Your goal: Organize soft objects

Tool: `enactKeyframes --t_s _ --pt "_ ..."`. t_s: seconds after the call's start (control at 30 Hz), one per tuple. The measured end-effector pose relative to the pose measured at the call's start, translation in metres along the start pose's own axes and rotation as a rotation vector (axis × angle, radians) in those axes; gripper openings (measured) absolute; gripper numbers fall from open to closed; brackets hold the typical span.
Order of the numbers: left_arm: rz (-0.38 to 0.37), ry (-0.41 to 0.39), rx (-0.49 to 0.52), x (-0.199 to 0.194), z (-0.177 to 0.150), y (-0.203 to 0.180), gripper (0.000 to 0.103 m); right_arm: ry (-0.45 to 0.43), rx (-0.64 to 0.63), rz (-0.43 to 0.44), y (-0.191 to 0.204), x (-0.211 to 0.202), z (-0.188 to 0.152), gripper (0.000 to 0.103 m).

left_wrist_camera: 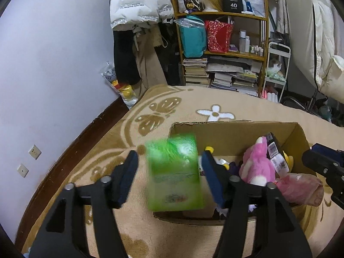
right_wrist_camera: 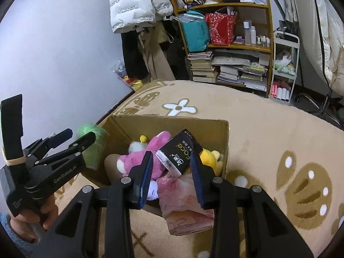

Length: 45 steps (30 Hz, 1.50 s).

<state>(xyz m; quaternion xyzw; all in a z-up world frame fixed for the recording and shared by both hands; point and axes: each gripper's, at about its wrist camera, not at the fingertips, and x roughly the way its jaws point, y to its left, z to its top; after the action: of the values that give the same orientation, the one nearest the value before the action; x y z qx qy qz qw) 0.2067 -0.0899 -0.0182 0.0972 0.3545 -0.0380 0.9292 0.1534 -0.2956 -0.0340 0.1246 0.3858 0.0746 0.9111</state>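
A cardboard box [left_wrist_camera: 236, 129] sits on the beige blanket and holds a pink plush [left_wrist_camera: 258, 163], a yellow plush [right_wrist_camera: 208, 159], a black tissue pack [right_wrist_camera: 180, 152] and a pink tissue pack [right_wrist_camera: 185, 204] leaning over its front wall. A green soft pack [left_wrist_camera: 175, 174] is blurred between the wide-open jaws of my left gripper [left_wrist_camera: 169, 172], touching neither pad, over the box's left wall. It also shows in the right wrist view [right_wrist_camera: 94, 144]. My right gripper [right_wrist_camera: 172, 176] is open, over the box's near edge, around the black pack without squeezing it.
The blanket [right_wrist_camera: 268, 142] covers a bed beside a white wall [left_wrist_camera: 43, 64]. Behind stand a wooden shelf [left_wrist_camera: 223, 15] with books and bags, hanging coats [left_wrist_camera: 137, 4], a white cart [left_wrist_camera: 277, 68] and a bag of toys [left_wrist_camera: 120, 86].
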Motion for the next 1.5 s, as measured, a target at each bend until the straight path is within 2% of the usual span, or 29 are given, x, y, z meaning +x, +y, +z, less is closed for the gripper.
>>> enactKeyframes --t_s 0.1,0.17,0.23,0.37,0.53,0.97,1.17,1.5 --pt "0.0 -0.004 0.008 -0.001 -0.001 -0.001 0.078 0.001 0.007 -0.005 -0.001 -0.002 -0.001 0.043" --pt "-0.005 -0.002 0.008 -0.003 -0.001 -0.001 0.087 0.001 0.014 -0.007 -0.002 -0.004 -0.001 0.054" --pt "-0.005 0.001 0.013 -0.006 0.0 -0.001 0.09 -0.007 0.027 0.005 -0.003 -0.009 -0.002 0.064" --pt "0.012 -0.007 0.027 -0.017 0.002 0.0 0.095 -0.017 0.04 0.004 -0.004 -0.02 -0.003 0.078" --pt "0.011 -0.038 0.004 -0.042 0.004 0.01 0.098 -0.067 0.026 0.012 0.0 -0.045 -0.002 0.102" --pt "0.042 -0.122 -0.025 -0.123 -0.005 0.039 0.1 -0.184 -0.024 0.01 0.018 -0.107 -0.015 0.103" --pt "0.064 -0.16 -0.035 -0.153 -0.031 0.048 0.1 -0.222 -0.023 0.056 0.022 -0.129 -0.032 0.103" --pt "0.045 -0.179 -0.055 -0.18 -0.075 0.056 0.1 -0.301 -0.021 0.036 0.022 -0.156 -0.069 0.103"
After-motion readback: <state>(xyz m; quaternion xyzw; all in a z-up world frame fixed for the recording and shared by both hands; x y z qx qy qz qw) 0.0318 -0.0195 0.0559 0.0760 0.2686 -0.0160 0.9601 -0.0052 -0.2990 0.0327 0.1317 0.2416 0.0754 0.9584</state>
